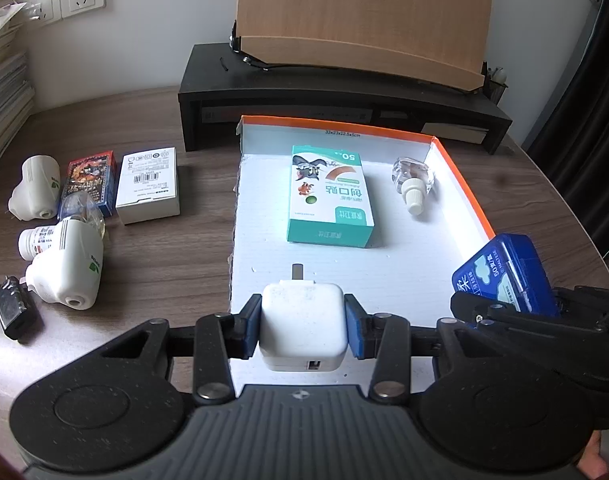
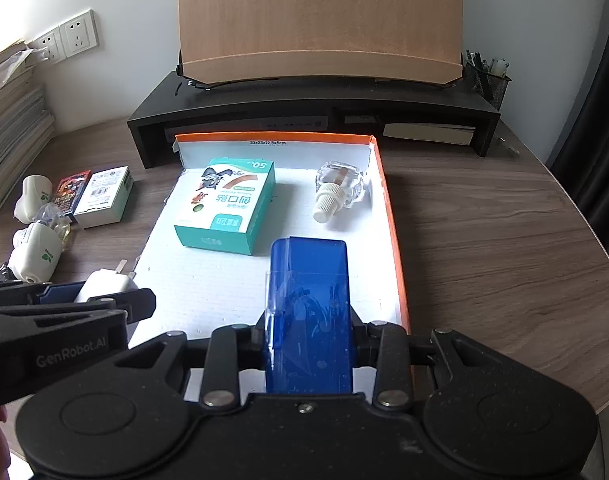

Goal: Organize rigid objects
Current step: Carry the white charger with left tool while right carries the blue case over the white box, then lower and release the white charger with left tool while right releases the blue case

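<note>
While both grippers carry loads over the tray, collision between them is the main hazard.

Left wrist view: left gripper (image 1: 303,326) is clamped on a white charger (image 1: 302,326), blue pads pressing its two sides, prongs pointing fwd. Charger hangs over the near-left part of the tray (image 1: 460,176), close to its left edge. Risk: if let go too far left, it lands on the torn edge and tips onto the desk (image 1: 184,248). Right gripper (image 1: 544,312) enters at lower right w/ a blue case (image 1: 504,272), just beside the tray's right wall; a sideways move by either could knock the two together. Already in the tray: a green box (image 1: 328,196) and a clear bottle (image 1: 412,182), apart from each other. Still out on the desk, left: white box (image 1: 148,186), card pack (image 1: 90,180), white plug-in units (image 1: 64,276), etc.

Right wrist view: right gripper (image 2: 310,340) is closed on the blue case (image 2: 308,312), held on end, tilted fwd, over the tray's near-right area. Grip looks to be on the lower part only; smooth plastic, so it may pivot or slip. Dropped from height it could fall flat toward the bottle (image 2: 336,192) or green box (image 2: 224,208). Left gripper (image 2: 104,292) w/ charger (image 2: 104,282) sits close at left.
</note>
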`<state>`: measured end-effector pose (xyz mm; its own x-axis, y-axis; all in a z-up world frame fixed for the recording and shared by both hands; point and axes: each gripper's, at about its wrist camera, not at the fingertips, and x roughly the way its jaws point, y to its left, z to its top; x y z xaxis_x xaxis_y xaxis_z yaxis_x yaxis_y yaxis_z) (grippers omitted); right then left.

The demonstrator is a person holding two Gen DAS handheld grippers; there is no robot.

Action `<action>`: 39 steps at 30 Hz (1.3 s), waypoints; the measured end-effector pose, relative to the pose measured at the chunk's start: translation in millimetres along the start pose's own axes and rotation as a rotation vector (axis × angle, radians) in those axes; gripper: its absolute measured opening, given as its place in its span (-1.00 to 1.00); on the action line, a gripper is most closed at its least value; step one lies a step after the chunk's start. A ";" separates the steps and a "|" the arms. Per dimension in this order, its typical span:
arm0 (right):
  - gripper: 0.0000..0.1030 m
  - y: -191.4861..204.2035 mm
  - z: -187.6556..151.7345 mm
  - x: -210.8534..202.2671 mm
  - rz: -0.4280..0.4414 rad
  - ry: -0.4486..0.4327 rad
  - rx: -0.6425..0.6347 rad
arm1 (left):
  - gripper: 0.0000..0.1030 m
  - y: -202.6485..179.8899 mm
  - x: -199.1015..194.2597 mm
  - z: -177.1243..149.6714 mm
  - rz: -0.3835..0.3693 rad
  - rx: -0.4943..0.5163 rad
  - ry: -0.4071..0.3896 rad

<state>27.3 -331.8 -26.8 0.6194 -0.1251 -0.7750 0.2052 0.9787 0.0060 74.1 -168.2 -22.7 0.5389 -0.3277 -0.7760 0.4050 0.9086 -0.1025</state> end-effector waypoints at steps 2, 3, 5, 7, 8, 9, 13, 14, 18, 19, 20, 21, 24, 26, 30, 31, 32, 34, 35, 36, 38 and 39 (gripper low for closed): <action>-0.21 0.4 0.5 0.8 -0.001 0.001 -0.002 | -0.17 0.2 0.2 0.1 0.000 0.000 0.000; -0.21 0.4 0.8 1.2 -0.001 0.001 -0.002 | -0.17 0.0 0.1 0.1 0.001 -0.001 0.001; -0.21 -0.4 1.5 1.7 -0.002 0.001 -0.001 | -0.17 1.3 1.1 1.0 -0.001 -0.002 0.002; -0.21 -1.7 1.7 2.4 -0.005 0.001 0.003 | -0.17 1.5 2.1 2.0 -0.001 0.002 0.002; -0.21 -2.6 1.8 2.6 -0.005 0.002 0.006 | -0.17 1.5 2.4 2.3 -0.002 0.002 0.002; -0.21 -3.4 1.8 2.9 -0.006 0.003 0.008 | -0.17 1.1 2.9 2.6 -0.003 0.003 0.002; -0.21 -5.8 1.5 4.3 -0.010 0.009 0.009 | -0.17 1.1 2.9 2.6 -0.003 0.003 0.003; -0.21 -6.1 1.5 4.5 -0.011 0.009 0.010 | -0.17 1.0 3.2 2.7 -0.003 0.004 0.004; -0.21 -7.6 1.4 6.1 -0.012 0.012 0.009 | -0.17 -1.5 4.0 2.9 -0.001 0.007 0.007; -0.21 -8.2 1.4 6.7 -0.012 0.014 0.010 | -0.17 -1.9 4.3 2.9 -0.001 0.007 0.006; -0.21 -8.8 1.6 7.2 -0.011 0.016 0.012 | -0.17 -1.9 4.4 3.0 -0.001 0.007 0.006; -0.21 -9.3 1.8 7.7 -0.012 0.017 0.012 | -0.17 -2.1 4.6 3.1 -0.001 0.007 0.006; -0.21 -11.0 2.1 8.4 -0.016 0.017 0.012 | -0.17 -3.1 5.2 3.4 -0.003 0.010 0.007; -0.21 -11.9 2.4 8.7 -0.018 0.017 0.012 | -0.17 -4.3 6.1 3.6 -0.006 0.013 0.008; -0.21 -14.2 2.8 9.9 -0.020 0.021 0.011 | -0.17 -6.6 8.2 4.3 -0.010 0.020 0.012; -0.21 -14.8 2.8 10.3 -0.019 0.022 0.012 | -0.17 -7.3 9.0 4.7 -0.011 0.022 0.014; -0.21 -15.4 2.6 10.6 -0.017 0.022 0.014 | -0.17 -7.9 9.5 4.8 -0.012 0.023 0.015; -0.21 -15.8 2.7 11.8 -0.019 0.025 0.010 | -0.17 -9.0 10.7 4.9 -0.014 0.025 0.017; -0.21 -16.0 2.9 12.3 -0.017 0.026 0.012 | -0.17 -9.5 11.1 4.9 -0.015 0.027 0.018; -0.21 -16.1 3.0 12.8 -0.016 0.026 0.012 | -0.17 -10.0 11.4 4.9 -0.015 0.028 0.018; -0.21 -15.8 3.6 13.9 -0.013 0.028 0.009 | -0.17 -9.7 11.8 5.4 -0.014 0.028 0.018; -0.21 -15.6 3.9 14.4 -0.013 0.028 0.007 | -0.17 -9.4 12.3 5.5 -0.013 0.027 0.018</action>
<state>35.9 -349.5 -35.6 0.5952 -0.1333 -0.7925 0.2186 0.9758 0.0001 80.9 -182.2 -27.9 0.5198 -0.3346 -0.7861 0.4316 0.8969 -0.0963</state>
